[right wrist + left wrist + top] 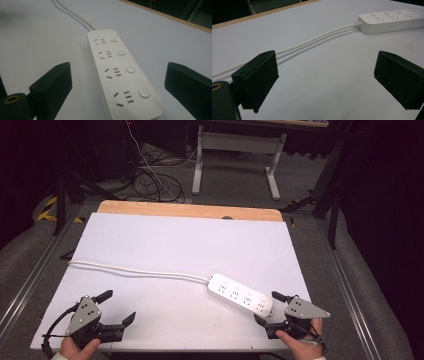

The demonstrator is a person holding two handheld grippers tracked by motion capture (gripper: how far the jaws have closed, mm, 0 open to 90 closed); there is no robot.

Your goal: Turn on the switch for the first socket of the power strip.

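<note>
A white power strip (pixel 240 294) with several sockets and round buttons lies on the white table sheet (pixel 175 245), right of the middle. Its white cable (pixel 135 271) runs left across the sheet to the edge. My right gripper (pixel 267 308) stands open at the strip's near end; in the right gripper view the strip (pixel 122 72) lies between the wide black jaws, untouched. My left gripper (pixel 118 306) is open near the front left corner, nothing between its jaws. In the left gripper view the cable (pixel 312 41) passes beyond the jaws toward the strip (pixel 392 20).
The wooden table edge (pixel 190 210) shows at the far side beyond the sheet. On the floor behind lie black cables (pixel 150 182) and stands a white desk frame (pixel 235 155). Metal rails (pixel 30 280) run along both sides of the table.
</note>
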